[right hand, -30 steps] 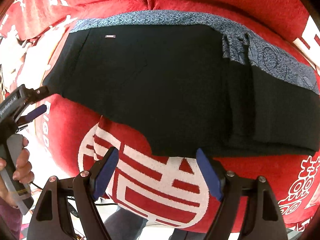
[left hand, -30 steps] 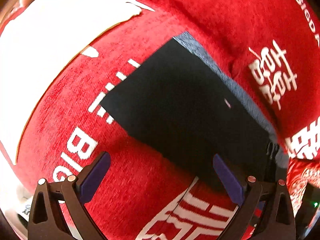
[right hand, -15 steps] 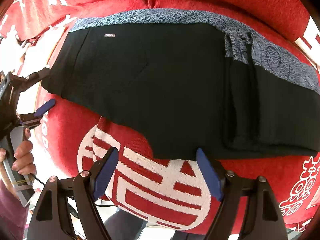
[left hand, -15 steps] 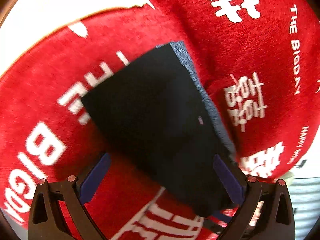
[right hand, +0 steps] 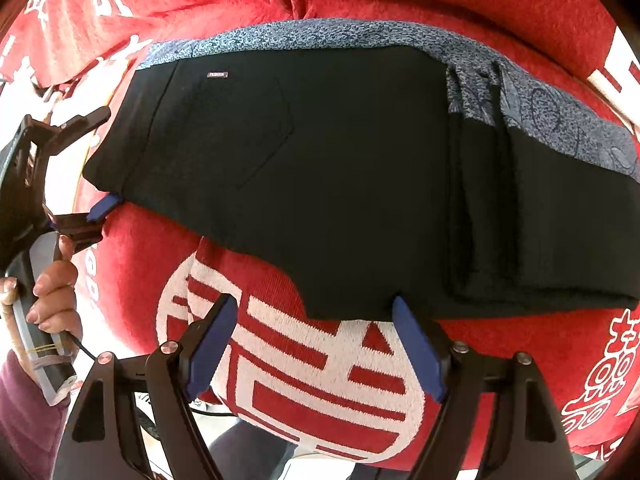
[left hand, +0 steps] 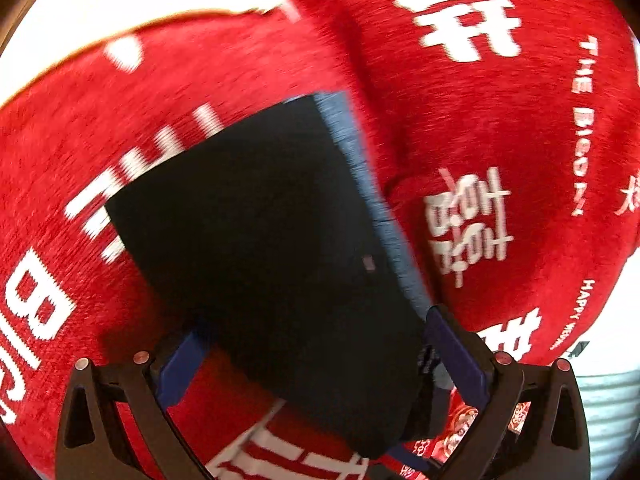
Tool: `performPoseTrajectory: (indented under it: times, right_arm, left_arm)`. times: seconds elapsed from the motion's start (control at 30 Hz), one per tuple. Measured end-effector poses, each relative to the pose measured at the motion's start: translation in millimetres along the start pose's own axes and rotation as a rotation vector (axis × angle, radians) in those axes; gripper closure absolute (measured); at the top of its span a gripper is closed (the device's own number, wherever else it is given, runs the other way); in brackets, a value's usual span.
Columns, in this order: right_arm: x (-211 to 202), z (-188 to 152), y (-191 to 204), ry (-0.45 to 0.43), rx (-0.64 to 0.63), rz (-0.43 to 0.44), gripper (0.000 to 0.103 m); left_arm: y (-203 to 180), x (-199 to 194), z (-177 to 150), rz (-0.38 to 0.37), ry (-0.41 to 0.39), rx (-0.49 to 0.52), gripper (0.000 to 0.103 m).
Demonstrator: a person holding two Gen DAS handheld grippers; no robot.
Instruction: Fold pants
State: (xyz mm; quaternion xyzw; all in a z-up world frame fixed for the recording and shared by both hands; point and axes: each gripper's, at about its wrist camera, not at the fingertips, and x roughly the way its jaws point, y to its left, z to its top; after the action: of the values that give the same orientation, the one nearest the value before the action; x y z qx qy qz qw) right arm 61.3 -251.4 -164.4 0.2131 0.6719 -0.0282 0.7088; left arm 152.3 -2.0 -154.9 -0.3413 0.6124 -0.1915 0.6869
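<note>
The left wrist view was smeared by motion, so the white lettering on the red blanket [left hand: 500,160] read only in part, and the small label on the black pants [left hand: 256,240] was too blurred to read. The near end of the pants covered the tip of the left gripper's [left hand: 316,352] left finger [left hand: 180,364]. In the right wrist view the pants [right hand: 340,168] ran out past the right edge, and only part of the person's hand [right hand: 52,292] and sleeve [right hand: 24,412] showed at the left edge.
</note>
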Motion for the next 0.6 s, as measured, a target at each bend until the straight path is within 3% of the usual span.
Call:
performPoseTrajectory:
  times: [0.07, 0.1, 0.2, 0.3, 0.37, 0.4, 0.43, 0.5, 0.57, 0.6]
  right_arm:
    - [-2.8, -0.5, -0.9, -0.010, -0.001, 0.009, 0.020]
    - [-3.5, -0.4, -1.5, -0.011, -0.004, 0.011, 0.020]
    - [-6.3, -1.2, -2.4, -0.019, -0.009, 0.022, 0.020]
    - [-12.8, -1.5, -0.6, -0.039, -0.027, 0.038, 0.020]
    - [-19.3, 1.2, 1.7, -0.057, -0.048, 0.046, 0.020]
    - [-24.0, 4.6, 2.0, -0.068, -0.057, 0.050, 0.020]
    - [-27.2, 7.9, 1.9, -0.076, -0.060, 0.053, 0.020]
    - [-38.8, 19.0, -0.6, -0.102, -0.057, 0.067, 0.020]
    - [-47.8, 31.9, -3.0, -0.116, -0.044, 0.096, 0.020]
    - [-52.8, 39.5, -4.1, -0.122, -0.034, 0.115, 0.020]
  left_arm:
    - [-9.0, 0.3, 0.9, -0.013, -0.013, 0.050, 0.000]
    - [-8.9, 6.0, 2.3, 0.016, -0.002, 0.063, 0.000]
    - [8.9, 25.7, 7.7, 0.034, 0.068, -0.010, 0.000]
    - [8.5, 24.4, 11.5, 0.030, 0.052, -0.040, 0.001]
    - [-0.5, 26.0, 11.8, 0.117, 0.035, -0.021, 0.013]
    - [-4.6, 26.8, 11.4, 0.153, 0.030, -0.003, 0.028]
    - [-11.1, 27.8, 10.5, 0.215, 0.019, 0.037, 0.049]
    - [-28.1, 31.1, 5.8, 0.363, -0.006, 0.183, 0.067]
    - [-47.5, 33.8, -6.2, 0.443, -0.048, 0.365, 0.068]
    - [-66.8, 39.8, -22.5, 0.533, -0.089, 0.549, 0.069]
